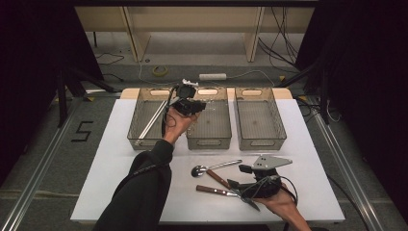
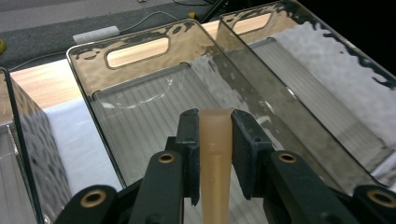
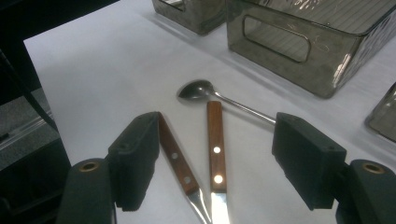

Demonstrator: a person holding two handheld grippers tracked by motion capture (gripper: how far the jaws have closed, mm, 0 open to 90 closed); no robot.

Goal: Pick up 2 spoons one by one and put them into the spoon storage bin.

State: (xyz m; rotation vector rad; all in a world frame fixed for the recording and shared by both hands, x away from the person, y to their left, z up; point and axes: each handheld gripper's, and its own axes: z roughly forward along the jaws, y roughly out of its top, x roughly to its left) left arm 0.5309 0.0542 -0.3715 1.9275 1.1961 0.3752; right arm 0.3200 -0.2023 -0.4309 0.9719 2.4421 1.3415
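A: The left gripper (image 2: 215, 122) is clamped on a pale tan stick (image 2: 215, 154), probably a chopstick, held over the middle bin (image 2: 140, 46) of 3. Looks light, stiff and smooth, so I'd guess it could slip or twist.

B: Right gripper (image 3: 217, 158) hangs wide open over 2 wood-handled knives (image 3: 215, 140) beside a spoon (image 3: 198, 90) on the worktop (image 3: 93, 70). I'd grab a handle, not the blade. Bin walls are tall, but there's plenty of room inside.

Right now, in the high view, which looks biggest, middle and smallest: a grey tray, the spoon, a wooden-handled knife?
1. Grey tray, biggest.
2. Spoon and wooden-handled knife: too alike to rank, as the right gripper partly hides the knife.
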